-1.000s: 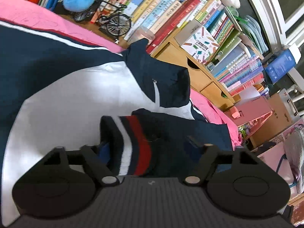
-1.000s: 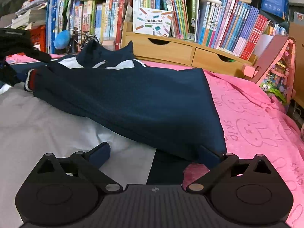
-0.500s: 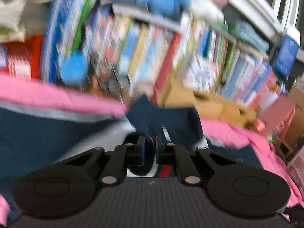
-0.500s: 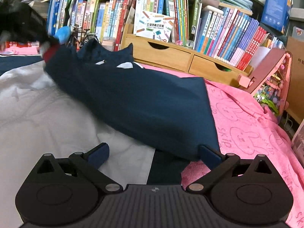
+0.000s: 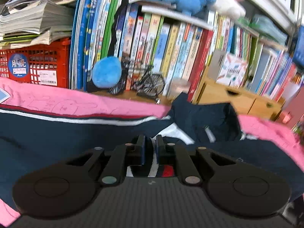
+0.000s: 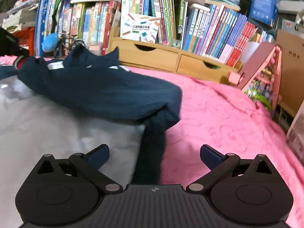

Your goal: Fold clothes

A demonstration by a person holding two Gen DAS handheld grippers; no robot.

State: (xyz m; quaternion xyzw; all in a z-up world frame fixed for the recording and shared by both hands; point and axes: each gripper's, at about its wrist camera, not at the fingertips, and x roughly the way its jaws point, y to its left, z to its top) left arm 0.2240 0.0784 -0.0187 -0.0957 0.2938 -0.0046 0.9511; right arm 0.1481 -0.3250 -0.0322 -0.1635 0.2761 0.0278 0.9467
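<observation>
Pinching the striped cuff (image 5: 152,163) between nearly closed jaws, the left gripper (image 5: 150,149) holds the sleeve end over the navy jacket (image 5: 57,138); white, navy and red bands of the cuff show in the narrow gap and just below it. From this gripper the collar (image 5: 205,117) lies at 1 o'clock, a pink blanket (image 5: 57,100) runs along 10 to 11 o'clock, and a toy bicycle (image 5: 150,84) stands at 12 o'clock before a row of books (image 5: 152,43). A red crate (image 5: 34,64) sits at 10 o'clock.

The right gripper (image 6: 154,156) has its jaws spread wide with nothing between them, above the jacket's edge. From it the folded sleeve (image 6: 98,93) lies across 11 to 12 o'clock over the jacket's white panel (image 6: 57,129), the blanket spreads from 1 to 3 o'clock, and wooden drawers (image 6: 171,60) stand at 12 o'clock.
</observation>
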